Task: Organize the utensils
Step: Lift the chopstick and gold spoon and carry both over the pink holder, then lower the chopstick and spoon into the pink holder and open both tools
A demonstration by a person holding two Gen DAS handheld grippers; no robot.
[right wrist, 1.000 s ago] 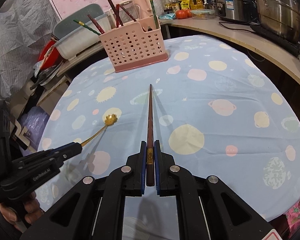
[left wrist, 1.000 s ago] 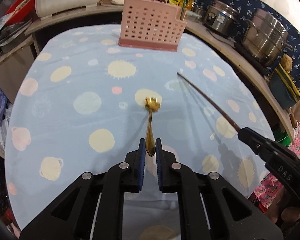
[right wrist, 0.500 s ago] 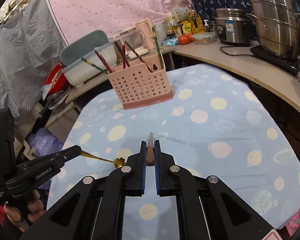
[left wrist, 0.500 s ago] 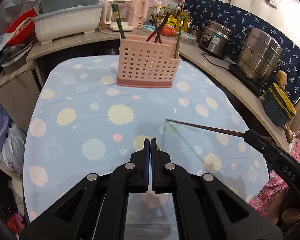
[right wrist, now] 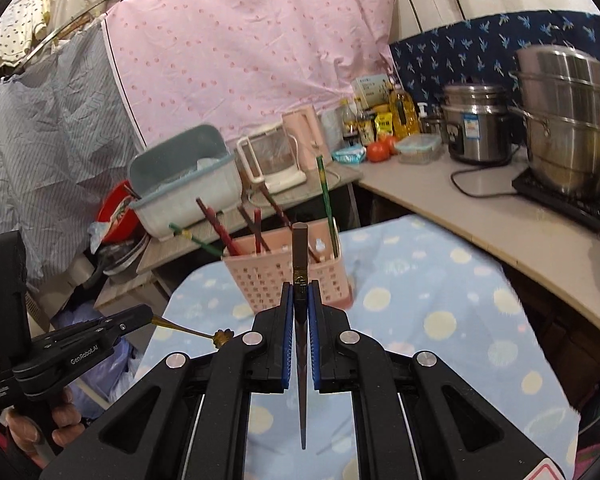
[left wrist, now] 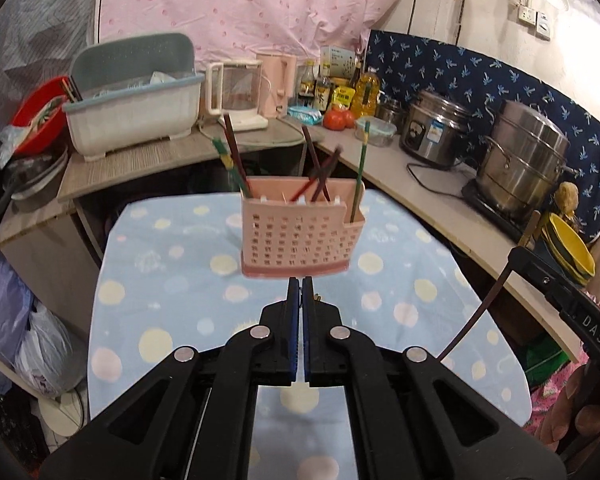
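Note:
A pink perforated utensil holder (left wrist: 300, 236) (right wrist: 276, 280) stands at the far end of the dotted blue tablecloth (left wrist: 160, 280), with several chopsticks upright in it. My left gripper (left wrist: 301, 282) (right wrist: 140, 316) is shut on a small gold fork (right wrist: 192, 332), held in the air above the cloth. The fork's flower-shaped head points right in the right wrist view; in the left wrist view my own pads almost hide it. My right gripper (right wrist: 300, 292) (left wrist: 518, 254) is shut on a dark brown chopstick (right wrist: 300, 248) (left wrist: 476, 312), also off the table, in line with the holder.
A curved counter (right wrist: 480, 216) wraps the table's right and far sides. On it stand a steel steamer pot (left wrist: 524, 164), a rice cooker (left wrist: 436, 136), a glass jug (left wrist: 236, 92), bottles and tomatoes. A grey dish bin (left wrist: 132, 112) sits far left. A person's hand (right wrist: 60, 428) grips the left tool.
The left jaws closed on the gold fork. Both grippers then rose off the cloth with fork and chopstick and tilted up, so the holder now sits just beyond the fingertips.

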